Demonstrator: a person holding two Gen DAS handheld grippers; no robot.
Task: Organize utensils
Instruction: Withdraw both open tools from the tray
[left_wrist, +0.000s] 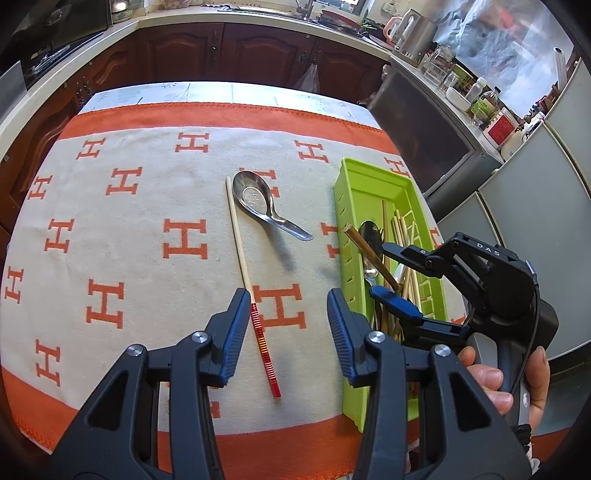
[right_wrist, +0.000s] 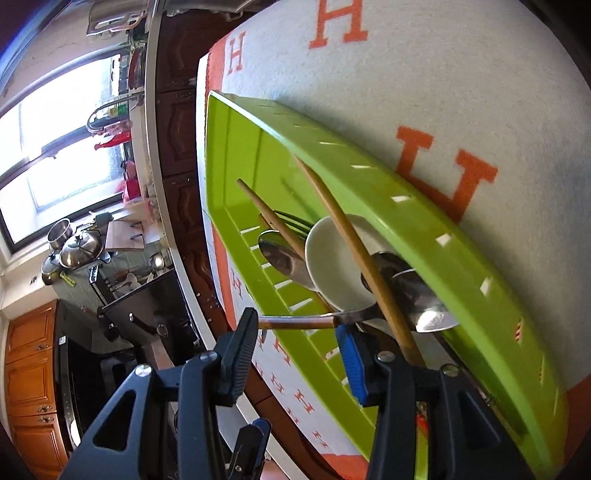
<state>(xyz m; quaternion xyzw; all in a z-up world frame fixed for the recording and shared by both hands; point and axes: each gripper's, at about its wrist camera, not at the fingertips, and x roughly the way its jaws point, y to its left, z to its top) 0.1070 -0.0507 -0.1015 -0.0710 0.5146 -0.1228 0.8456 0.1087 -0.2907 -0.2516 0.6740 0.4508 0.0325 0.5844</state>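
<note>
Utensils split between two places. On the cloth (left_wrist: 147, 206), cream with orange H marks: one steel spoon (left_wrist: 264, 203), bowl up, handle pointing toward the tray; just beside it on its left, one long pale chopstick (left_wrist: 240, 251) with a red patterned end nearest the camera. The two lie close but apart.

Green tray (left_wrist: 373, 184) sits at the right side of the cloth, slotted walls. Inside, seen from the right wrist view: a white spoon (right_wrist: 332, 266), a steel spoon (right_wrist: 280, 258) partly under it, another steel spoon (right_wrist: 417, 291) against the far wall, fork tines (right_wrist: 295, 221) behind, several bamboo chopsticks. One brown chopstick (right_wrist: 354, 251) leans tilted across the white spoon, its upper end resting on the tray rim.

Left gripper (left_wrist: 286, 328): jaws spread wide, nothing between them, hovering over the cloth. The red end of the pale chopstick lies on the cloth below the gap, closer to the left finger.

Right gripper (right_wrist: 295, 354): jaws apart, holding nothing, poised over the near end of the tray. In the left wrist view it reaches in from the right with a hand (left_wrist: 506, 380) on its handle; the tilted brown chopstick passes between its fingers without clear contact.

Dark wood cabinets (left_wrist: 229, 51) beyond the table.
</note>
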